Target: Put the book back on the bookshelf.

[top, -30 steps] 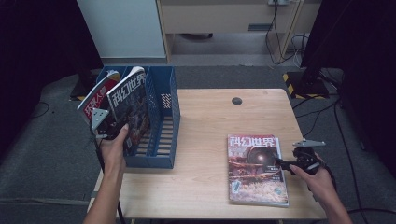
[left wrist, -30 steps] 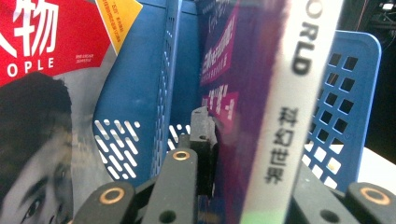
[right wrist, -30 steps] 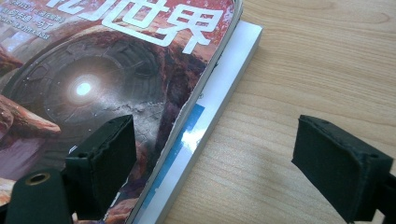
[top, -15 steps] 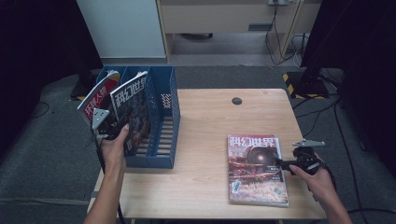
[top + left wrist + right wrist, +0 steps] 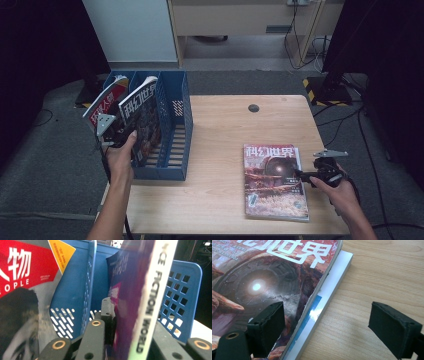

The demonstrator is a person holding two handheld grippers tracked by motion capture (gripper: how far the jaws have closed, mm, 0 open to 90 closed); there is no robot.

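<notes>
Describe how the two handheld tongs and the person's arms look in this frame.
Both tongs are black. The left tongs and the right tongs each carry a grey three-cornered plate on top. Up close, brass-coloured rings sit on the arms, and the right pads are thick, dark and rectangular. A dark cable trails from the left. Forearms are bare, no sleeves.

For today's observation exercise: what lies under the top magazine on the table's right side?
Under the top magazine lies a second one; only its white edge with a blue patch peeks out beside the open right gripper. Its cover is hidden.
</notes>
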